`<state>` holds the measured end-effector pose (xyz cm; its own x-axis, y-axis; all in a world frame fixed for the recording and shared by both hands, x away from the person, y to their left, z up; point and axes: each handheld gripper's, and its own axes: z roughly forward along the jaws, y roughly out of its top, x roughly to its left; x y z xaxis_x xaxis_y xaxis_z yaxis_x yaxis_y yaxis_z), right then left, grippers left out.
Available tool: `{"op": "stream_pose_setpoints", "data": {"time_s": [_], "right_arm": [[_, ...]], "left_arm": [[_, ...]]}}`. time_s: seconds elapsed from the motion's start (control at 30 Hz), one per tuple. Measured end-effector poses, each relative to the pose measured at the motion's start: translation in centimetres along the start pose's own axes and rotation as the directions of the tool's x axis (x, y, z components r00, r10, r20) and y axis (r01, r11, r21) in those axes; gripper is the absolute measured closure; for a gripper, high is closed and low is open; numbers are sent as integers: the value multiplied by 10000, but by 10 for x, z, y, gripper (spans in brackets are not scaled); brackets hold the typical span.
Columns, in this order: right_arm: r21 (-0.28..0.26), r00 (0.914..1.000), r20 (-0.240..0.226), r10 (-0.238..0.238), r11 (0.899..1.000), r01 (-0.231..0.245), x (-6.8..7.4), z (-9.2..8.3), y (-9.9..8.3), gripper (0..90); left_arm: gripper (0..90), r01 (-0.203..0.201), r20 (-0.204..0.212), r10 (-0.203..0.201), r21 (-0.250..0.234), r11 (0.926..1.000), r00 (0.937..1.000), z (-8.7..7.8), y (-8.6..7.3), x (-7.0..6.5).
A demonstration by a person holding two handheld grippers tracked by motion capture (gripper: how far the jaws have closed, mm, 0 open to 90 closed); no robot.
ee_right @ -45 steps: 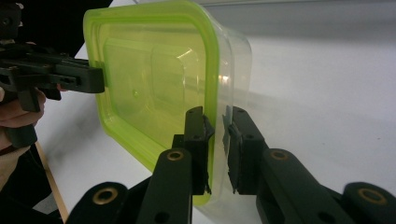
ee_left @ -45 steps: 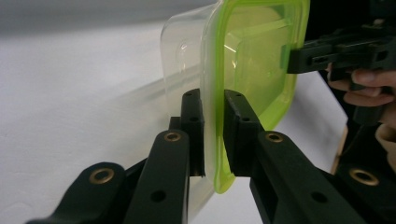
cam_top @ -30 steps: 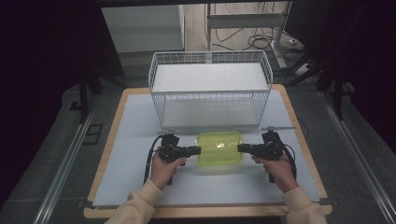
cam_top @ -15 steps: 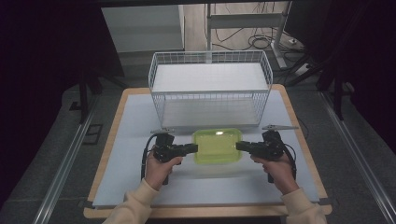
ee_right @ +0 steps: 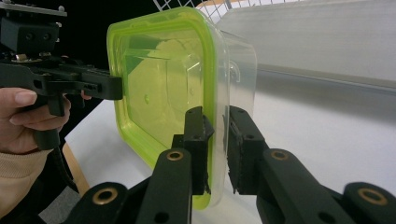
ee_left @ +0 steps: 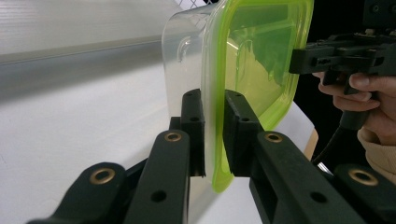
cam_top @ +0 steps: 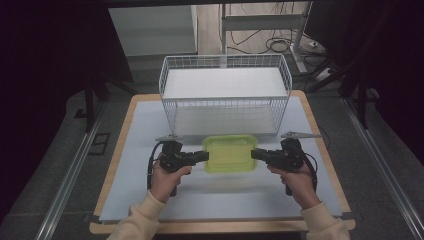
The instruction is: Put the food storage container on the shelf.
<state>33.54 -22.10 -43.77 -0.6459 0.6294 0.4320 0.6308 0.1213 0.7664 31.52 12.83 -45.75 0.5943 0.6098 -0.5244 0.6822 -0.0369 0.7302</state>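
A clear plastic container with a lime-green lid (cam_top: 230,153) hangs just above the table in front of the wire basket (cam_top: 225,95). My left gripper (cam_top: 201,157) is shut on the lid's left rim, and my right gripper (cam_top: 257,154) is shut on its right rim. In the left gripper view the green rim (ee_left: 215,140) sits clamped between the two black jaws of my left gripper (ee_left: 214,135), with the other gripper (ee_left: 341,56) holding the far edge. The right gripper view shows the same from the other side: my right gripper (ee_right: 216,149) pinches the container (ee_right: 163,88).
The white wire basket stands at the back middle of the white table mat (cam_top: 140,150), close behind the container. The wooden table edge (cam_top: 220,227) runs along the front. Metal rails flank the table on the floor.
Both hands have lifted the container a little off the table; it now sits slightly nearer the basket in the high view. Both grips stay the same.
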Motion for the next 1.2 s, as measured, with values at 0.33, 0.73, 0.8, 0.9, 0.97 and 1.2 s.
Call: {"op": "stream_pose_setpoints", "data": {"time_s": [0.33, 0.73, 0.8, 0.9, 0.97, 1.2], "right_arm": [[-334, 9997, -51, -218, 9992, 216, 10, -3, 13, 794], [-528, 9990, -7, -447, 9976, 446, 20, -7, 33, 796], [-557, 9988, 16, -492, 9972, 492, 21, -8, 36, 796], [-608, 9984, 42, -565, 9965, 567, 23, -10, 41, 796], [-624, 9983, 53, -577, 9964, 579, 25, -11, 45, 796], [-732, 9979, 74, -651, 9952, 655, 28, -14, 57, 796]], "left_arm": [[804, -269, -43, 268, -331, 9991, 9996, -14, 14, -5], [805, -455, -65, 452, -539, 9975, 9990, -23, 32, -9], [805, -488, -84, 484, -588, 9971, 9988, -24, 34, -10], [805, -486, -50, 483, -667, 9966, 9988, -26, 38, -12], [805, -487, -50, 485, -707, 9963, 9988, -27, 42, -12], [806, -577, -53, 575, -831, 9949, 9983, -32, 54, -16]]}}
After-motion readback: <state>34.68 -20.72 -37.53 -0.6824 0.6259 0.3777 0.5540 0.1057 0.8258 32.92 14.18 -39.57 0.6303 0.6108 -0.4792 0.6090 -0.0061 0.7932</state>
